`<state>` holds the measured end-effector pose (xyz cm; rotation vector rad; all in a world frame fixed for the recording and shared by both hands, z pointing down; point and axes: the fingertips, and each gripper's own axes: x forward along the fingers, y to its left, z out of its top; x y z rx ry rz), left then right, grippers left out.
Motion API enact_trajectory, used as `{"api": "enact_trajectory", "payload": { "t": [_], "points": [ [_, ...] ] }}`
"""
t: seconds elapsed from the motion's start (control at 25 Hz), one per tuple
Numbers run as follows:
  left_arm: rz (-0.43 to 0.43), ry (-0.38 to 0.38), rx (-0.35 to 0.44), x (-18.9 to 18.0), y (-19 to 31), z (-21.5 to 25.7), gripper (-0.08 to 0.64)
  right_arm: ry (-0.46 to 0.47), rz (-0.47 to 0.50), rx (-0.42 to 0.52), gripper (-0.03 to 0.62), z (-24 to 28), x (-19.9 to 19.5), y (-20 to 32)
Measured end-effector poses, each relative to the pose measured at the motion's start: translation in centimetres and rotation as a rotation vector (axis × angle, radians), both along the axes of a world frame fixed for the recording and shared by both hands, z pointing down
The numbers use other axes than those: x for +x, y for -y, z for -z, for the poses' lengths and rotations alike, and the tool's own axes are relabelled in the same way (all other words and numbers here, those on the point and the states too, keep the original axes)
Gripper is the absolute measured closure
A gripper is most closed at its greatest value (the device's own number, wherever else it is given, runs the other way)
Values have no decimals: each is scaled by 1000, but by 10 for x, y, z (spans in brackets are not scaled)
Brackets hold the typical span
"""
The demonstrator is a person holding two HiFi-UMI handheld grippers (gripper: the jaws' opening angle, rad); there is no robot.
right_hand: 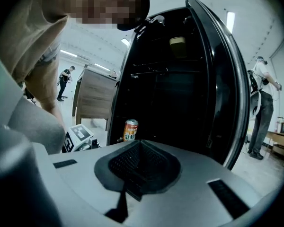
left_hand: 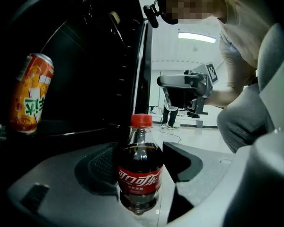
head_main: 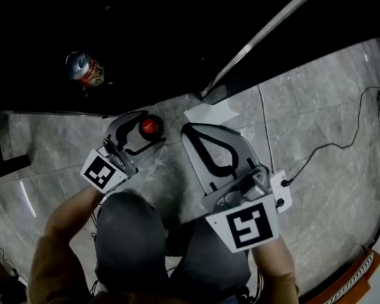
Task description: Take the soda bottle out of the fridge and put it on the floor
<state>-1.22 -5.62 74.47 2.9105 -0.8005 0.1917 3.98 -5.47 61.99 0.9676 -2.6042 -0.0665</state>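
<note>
- Step in hand, as I read it: set-down and release. The soda bottle (left_hand: 139,169) is out of the fridge (right_hand: 180,103) and upright on the floor (head_main: 316,106), just in front of the opening.
- The left hand-held gripper (head_main: 145,130) is pinching the bottle body, a jaw on each side, and the base looks seated on the glossy tile with a reflection under it.
- The right hand-held gripper (head_main: 193,135) has its jaws pressed together with nothing in them. It sits beside the left one, near but apart.
- To do the release well, I'd confirm the base is flat before letting go, then spread the jaws evenly and without twisting.
- I'd back the gripper straight out along the jaw line – a sideways drag would tip a bottle this narrow.
- I'd keep the right gripper parked clear of the cap (head_main: 149,126).
- An orange can (left_hand: 31,93) stands on the fridge shelf well behind. It's not in the way, so I'd leave it.
- Bottle look: small, clear plastic, with dark cola up to the shoulder.
- It has a red screw cap and a red wrap label (left_hand: 138,178) with white script.
- I expect it to be light, rigid enough to grip, and top-heavy-ish on slick tile.
</note>
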Motion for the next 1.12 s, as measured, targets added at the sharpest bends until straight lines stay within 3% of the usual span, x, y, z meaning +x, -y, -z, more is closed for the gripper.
{"api": "enact_trajectory", "payload": {
  "t": [0.32, 0.76, 1.12],
  "points": [
    [-11, -35, -32, 18, 8, -57, 272, 36, -80, 6, 591, -22, 29, 13],
    [14, 41, -69, 23, 15, -139, 273, 116, -111, -21, 591, -37, 32, 28],
    [36, 60, -68, 19, 14, -161, 273, 127, -103, -26, 591, -41, 22, 28]
  ]
}}
